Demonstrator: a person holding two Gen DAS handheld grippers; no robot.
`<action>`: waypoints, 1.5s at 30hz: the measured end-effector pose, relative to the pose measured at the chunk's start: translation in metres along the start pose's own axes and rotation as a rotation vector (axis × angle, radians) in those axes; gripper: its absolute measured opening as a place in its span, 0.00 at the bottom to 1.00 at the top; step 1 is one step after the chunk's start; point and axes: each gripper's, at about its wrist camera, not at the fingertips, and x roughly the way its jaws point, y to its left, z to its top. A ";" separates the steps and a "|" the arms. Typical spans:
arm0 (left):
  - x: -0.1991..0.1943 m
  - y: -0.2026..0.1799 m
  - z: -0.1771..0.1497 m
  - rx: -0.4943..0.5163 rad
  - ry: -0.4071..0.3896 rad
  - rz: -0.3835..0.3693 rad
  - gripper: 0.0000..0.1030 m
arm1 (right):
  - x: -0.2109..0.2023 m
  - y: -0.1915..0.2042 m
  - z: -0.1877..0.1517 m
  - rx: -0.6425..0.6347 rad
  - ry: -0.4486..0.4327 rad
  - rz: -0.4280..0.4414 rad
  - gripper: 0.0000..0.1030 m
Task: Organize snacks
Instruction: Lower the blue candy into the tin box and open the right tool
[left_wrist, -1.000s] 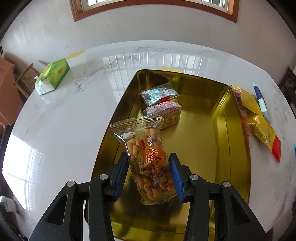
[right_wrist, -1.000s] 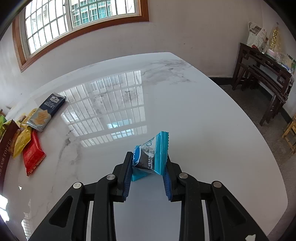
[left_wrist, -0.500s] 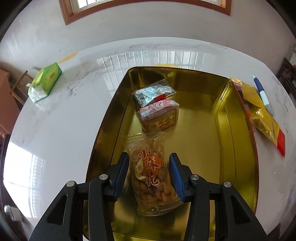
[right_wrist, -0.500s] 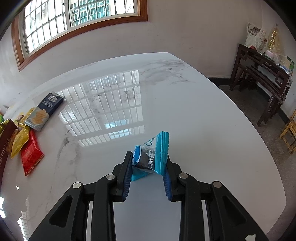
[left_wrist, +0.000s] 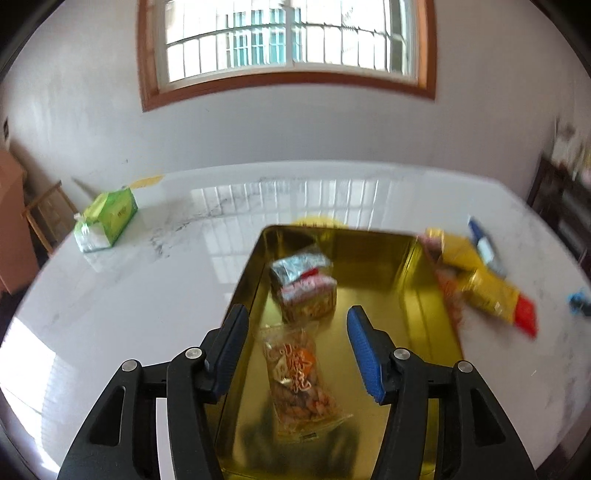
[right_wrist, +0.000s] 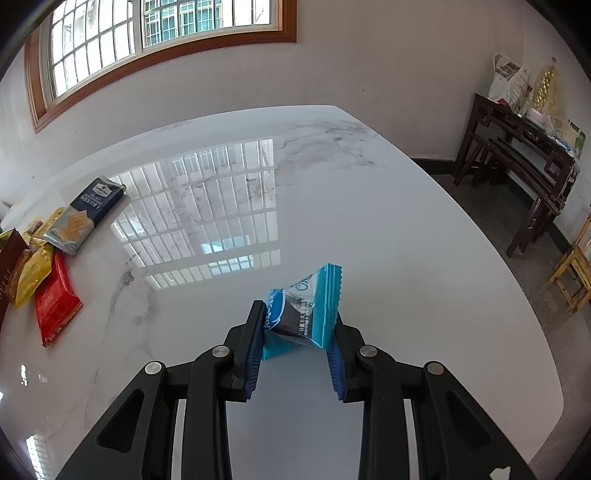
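Change since earlier frame: left gripper (left_wrist: 293, 341) has released the clear snack bag (left_wrist: 301, 380); its jaws have just been opening and stand clear of the bag on both sides.
Clear snack bag: lies flat in the gold tray (left_wrist: 430, 321), near end.
Other tray contents: silver packet (left_wrist: 299, 266) and pink box (left_wrist: 310, 299), touching, toward the far end.
Right gripper (right_wrist: 295, 341): jaws narrow, clamped on the blue wrapped snack (right_wrist: 304, 308), above the table (right_wrist: 406, 240).
Left view only: tray; green tissue pack (left_wrist: 107, 221) at far left table edge.
Right view only: navy cracker pack (right_wrist: 86, 214), red packet (right_wrist: 55, 299) near left table edge.
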 end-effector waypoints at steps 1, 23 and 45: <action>-0.002 0.010 0.002 -0.040 -0.012 -0.016 0.55 | 0.000 0.000 0.000 0.001 0.000 -0.005 0.27; 0.052 0.150 -0.003 -0.233 -0.065 0.299 0.55 | -0.120 0.221 0.062 -0.360 -0.149 0.530 0.26; 0.056 0.156 -0.005 -0.254 -0.034 0.253 0.67 | -0.010 0.424 0.059 -0.691 0.146 0.536 0.29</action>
